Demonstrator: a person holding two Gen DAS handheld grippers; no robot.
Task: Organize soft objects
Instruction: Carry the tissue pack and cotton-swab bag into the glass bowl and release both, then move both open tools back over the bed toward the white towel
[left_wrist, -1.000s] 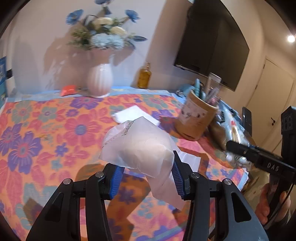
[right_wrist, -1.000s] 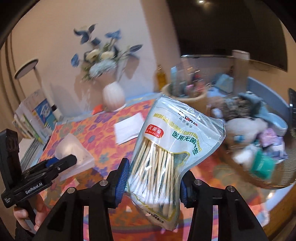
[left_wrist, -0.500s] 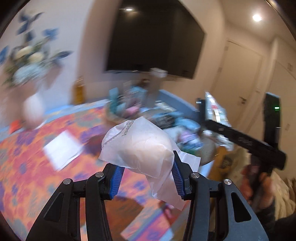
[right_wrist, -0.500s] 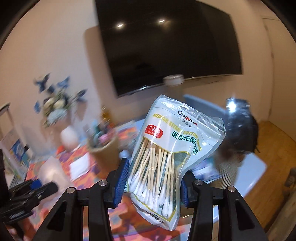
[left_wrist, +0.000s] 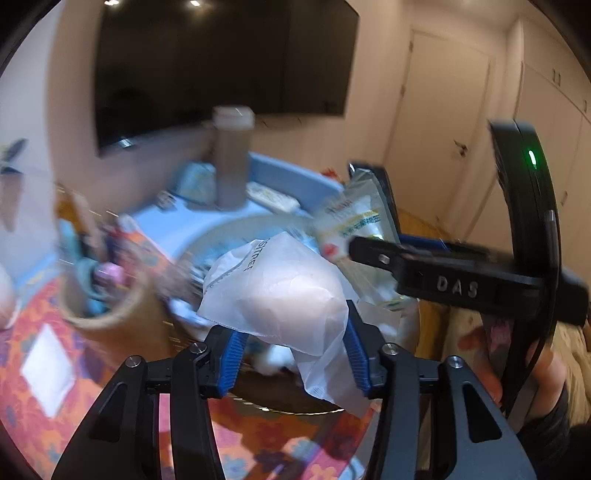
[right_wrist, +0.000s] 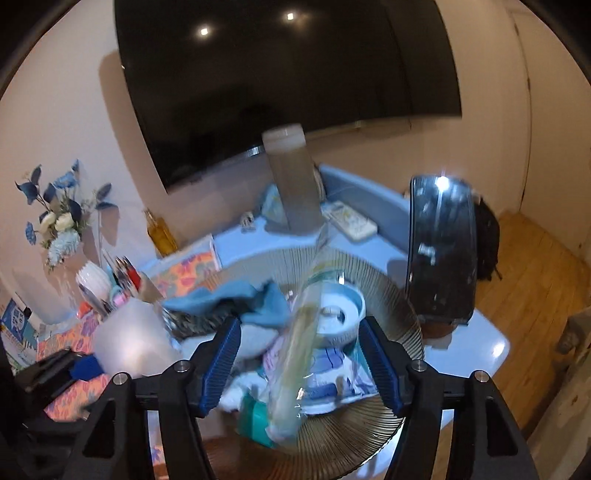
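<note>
The left tool (left_wrist: 291, 350) is clenched on a white pouch (left_wrist: 284, 295). The right tool (right_wrist: 299, 362) is released; the swab packet (right_wrist: 295, 354) lies blurred between its spread fingers, over the basket (right_wrist: 391, 325).

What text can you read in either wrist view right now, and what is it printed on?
"DAS": raised letters on the black right gripper body, left wrist view.
Grey print on the white translucent plastic bag held in the left gripper: partly folded, unreadable.
Green print on the cotton swab packet: too blurred.
</note>
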